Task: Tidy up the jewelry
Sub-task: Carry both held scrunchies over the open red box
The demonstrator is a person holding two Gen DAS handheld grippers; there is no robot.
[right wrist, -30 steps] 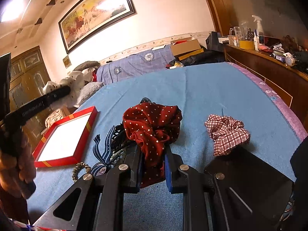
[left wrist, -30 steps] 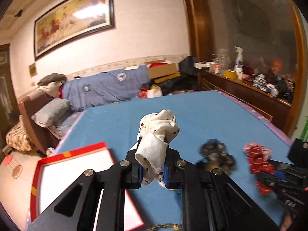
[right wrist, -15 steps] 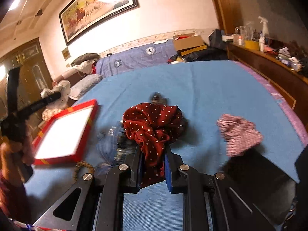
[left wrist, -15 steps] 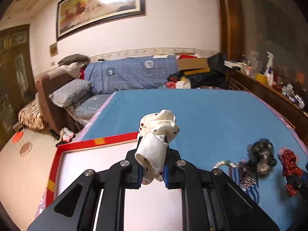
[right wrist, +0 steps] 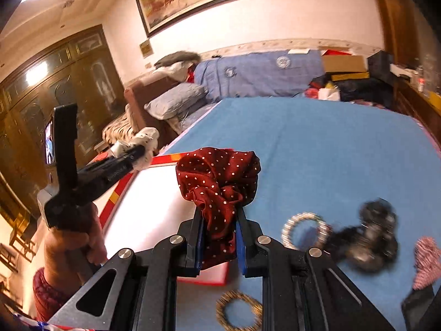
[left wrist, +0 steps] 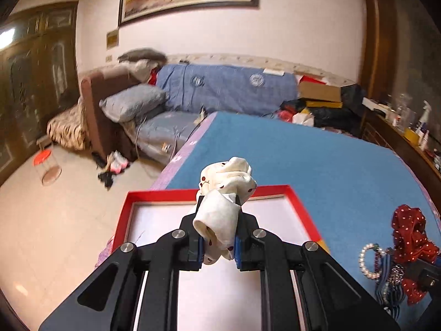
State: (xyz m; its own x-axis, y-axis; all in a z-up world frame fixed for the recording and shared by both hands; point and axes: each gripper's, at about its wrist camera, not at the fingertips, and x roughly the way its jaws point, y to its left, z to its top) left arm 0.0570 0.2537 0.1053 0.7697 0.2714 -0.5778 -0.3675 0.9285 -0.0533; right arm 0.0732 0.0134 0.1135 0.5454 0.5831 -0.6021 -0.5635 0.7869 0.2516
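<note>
My left gripper [left wrist: 217, 229] is shut on a cream scrunchie with red dots [left wrist: 226, 190] and holds it above the red-rimmed white tray [left wrist: 299, 207]. It also shows in the right wrist view [right wrist: 143, 143]. My right gripper [right wrist: 219, 237] is shut on a dark red polka-dot scrunchie [right wrist: 217, 176], over the tray's right edge [right wrist: 162, 161]. That red scrunchie also shows in the left wrist view [left wrist: 410, 229].
On the blue tablecloth [right wrist: 330, 151] lie a pearl bracelet [right wrist: 303, 229], a dark hair piece [right wrist: 369, 242], a pink checked scrunchie [right wrist: 427, 259] and a gold bracelet [right wrist: 238, 314]. Pearl bracelet [left wrist: 368, 260] and striped ribbon [left wrist: 386, 289] lie right of the tray. The table's left edge [left wrist: 176, 162] drops to the floor.
Both grippers have swung left toward the tray with their scrunchies still held. The left one now hangs over the tray's middle; the right one has reached its right edge.
</note>
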